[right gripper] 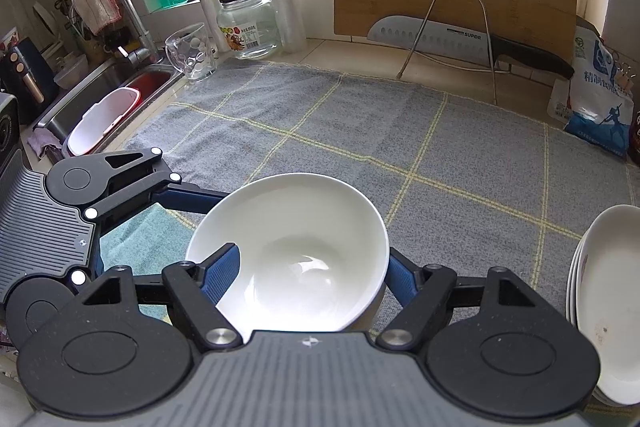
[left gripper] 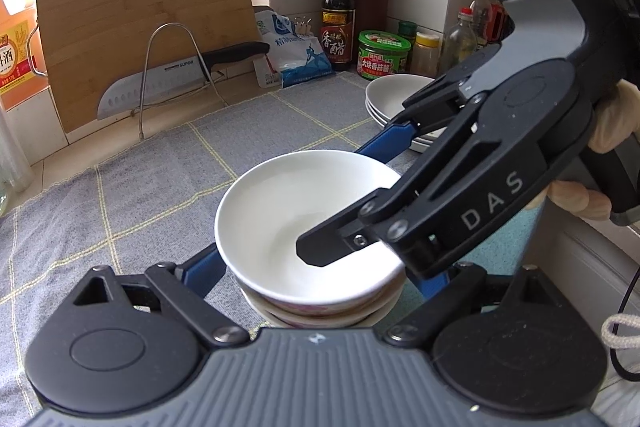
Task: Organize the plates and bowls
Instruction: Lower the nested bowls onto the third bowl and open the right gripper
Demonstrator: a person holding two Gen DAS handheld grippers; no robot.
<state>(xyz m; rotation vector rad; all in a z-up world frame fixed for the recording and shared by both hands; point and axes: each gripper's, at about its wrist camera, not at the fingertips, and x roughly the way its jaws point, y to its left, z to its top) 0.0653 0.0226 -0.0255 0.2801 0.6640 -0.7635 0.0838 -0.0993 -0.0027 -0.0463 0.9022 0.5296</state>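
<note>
A white bowl (left gripper: 280, 211) (right gripper: 304, 227) sits slightly tilted on top of a short stack of bowls (left gripper: 320, 315) on the grey checked cloth. My right gripper (left gripper: 332, 201) (right gripper: 312, 255) comes in from the right and is shut on this top bowl. One of its fingers (left gripper: 320, 251) lies inside the bowl and the other runs outside along the far wall. My left gripper (left gripper: 316, 267) is open. Its blue fingers (left gripper: 204, 267) stand on either side of the stack, their tips hidden behind the bowl. One left finger (right gripper: 188, 197) shows in the right wrist view.
A stack of white plates (left gripper: 396, 95) (right gripper: 608, 287) stands to the right on the cloth (left gripper: 140, 195). At the back are a cutting board (left gripper: 140, 19) with a knife (left gripper: 160, 83) on a wire stand, plus bottles and jars. A sink (right gripper: 120, 83) and a glass mug (right gripper: 192, 55) are at the left.
</note>
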